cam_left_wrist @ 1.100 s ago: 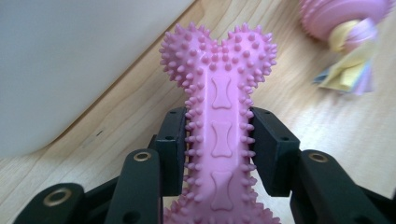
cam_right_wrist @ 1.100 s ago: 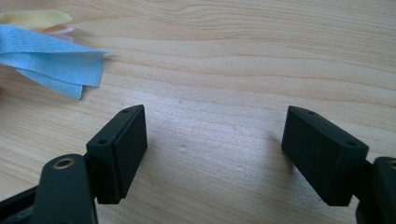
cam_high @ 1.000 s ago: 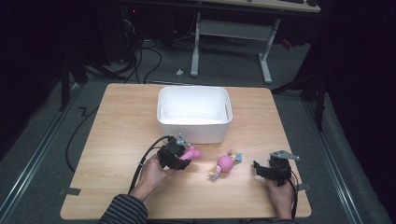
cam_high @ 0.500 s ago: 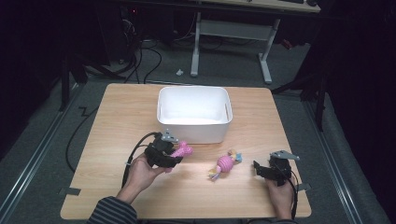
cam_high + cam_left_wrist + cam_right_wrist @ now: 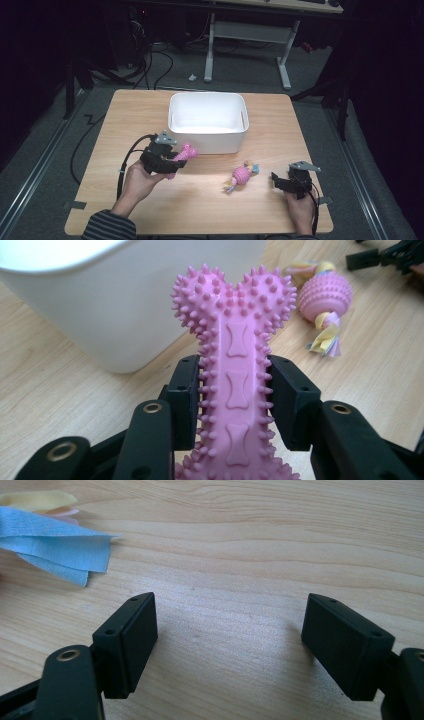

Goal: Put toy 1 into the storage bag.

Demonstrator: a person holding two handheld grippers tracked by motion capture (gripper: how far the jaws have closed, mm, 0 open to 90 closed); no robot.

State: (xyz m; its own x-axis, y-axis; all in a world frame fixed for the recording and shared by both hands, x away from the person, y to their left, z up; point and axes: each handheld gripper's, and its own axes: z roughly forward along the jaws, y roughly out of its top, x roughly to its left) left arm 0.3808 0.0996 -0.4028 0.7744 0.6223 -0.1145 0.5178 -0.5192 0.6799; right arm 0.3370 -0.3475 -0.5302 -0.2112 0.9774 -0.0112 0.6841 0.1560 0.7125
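Left hand-held gripper [image 5: 172,162] pinches the pink spiky bone toy [image 5: 235,385] across its shaft; in the left gripper view both pads press the shaft's sides and the knobbed two-lobe end sticks out past the jaws. In the high view the toy [image 5: 181,155] is held clear of the bench [image 5: 150,110], just in front of the white bin's [image 5: 207,142] near-left corner, its free end pointing toward the bin wall. Touching the wall or not: can't tell.

Bin sits mid-bench toward the far side and looks empty from the high view.

Right hand-held gripper [image 5: 280,181] is at the near-right of the bench with its jaws spread and nothing between them; in the right gripper view [image 5: 227,645] only bare wood grain shows between the pads. It sits low over the bench.

Pink ball rope toy [image 5: 241,176] lies on the bench between the two hand-held grippers, nearer the right one and apart from both. Its blue and yellow fabric tails [image 5: 60,547] show at the top left of the right gripper view, short of the jaws.
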